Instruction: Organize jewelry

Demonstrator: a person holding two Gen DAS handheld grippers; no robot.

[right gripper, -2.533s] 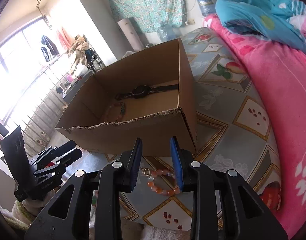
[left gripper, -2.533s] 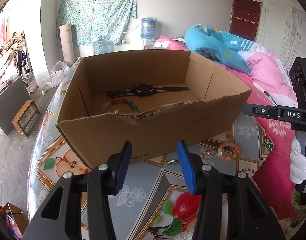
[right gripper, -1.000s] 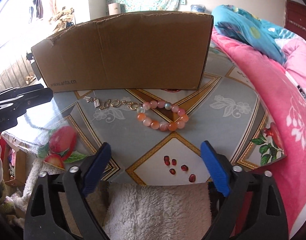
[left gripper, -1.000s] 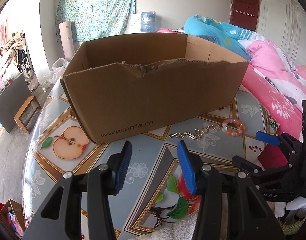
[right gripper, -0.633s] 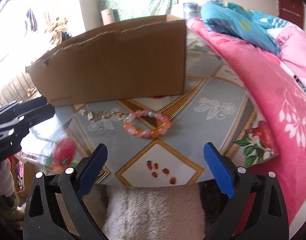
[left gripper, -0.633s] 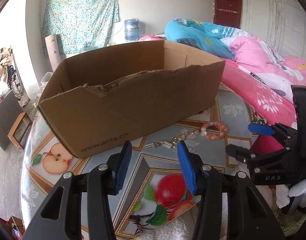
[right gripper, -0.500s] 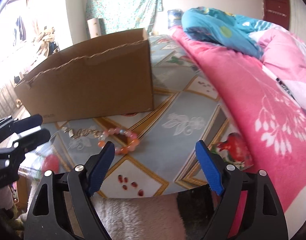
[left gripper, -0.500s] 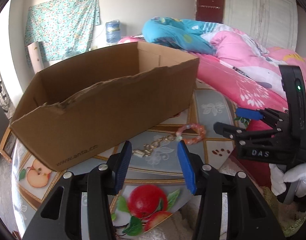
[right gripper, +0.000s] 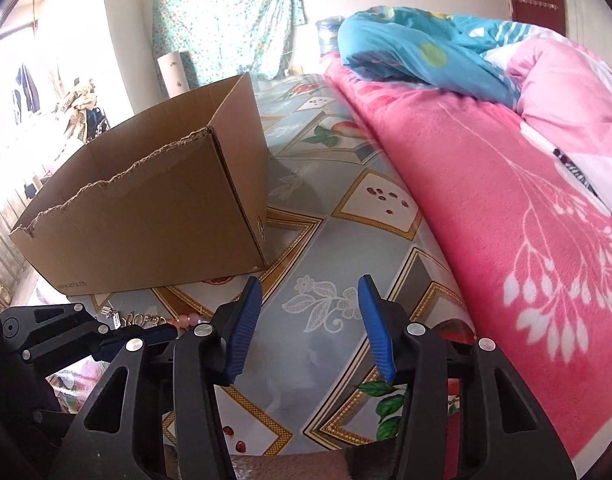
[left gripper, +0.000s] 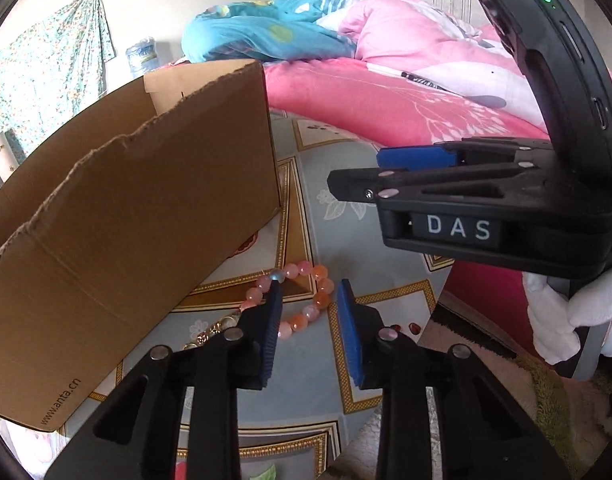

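Left wrist view.
- Cardboard box: brown, open top, torn upper edge; "www.anta.cn" printed low on the near wall. Its inside is hidden from this angle.
- Table: patterned cloth with fruit and flower panels.
- Bead bracelet: pink and orange beads with one pale blue bead, lying on the table just beside the box's near corner.
- Gold chain: lying on the table left of the bracelet, partly behind the left finger.
- Left gripper: black with blue pads; jaws have just been closing and stand narrowly apart over the bracelet, part of the ring between them, pads not pressing on it.
- Right gripper: seen side-on at right, label "DAS" in white letters, a green light on its body; held by a white-gloved hand. Its jaw gap cannot be read here.
- Pink blanket and blue quilt behind.

Right wrist view.
- Right gripper: jaws have just been closing, half spread, only table between them.
- Cardboard box: faint print low on the near wall; contents hidden.
- Left gripper: at lower left, tips over the bead bracelet; gold chain beside it.
- Pink blanket along the right.
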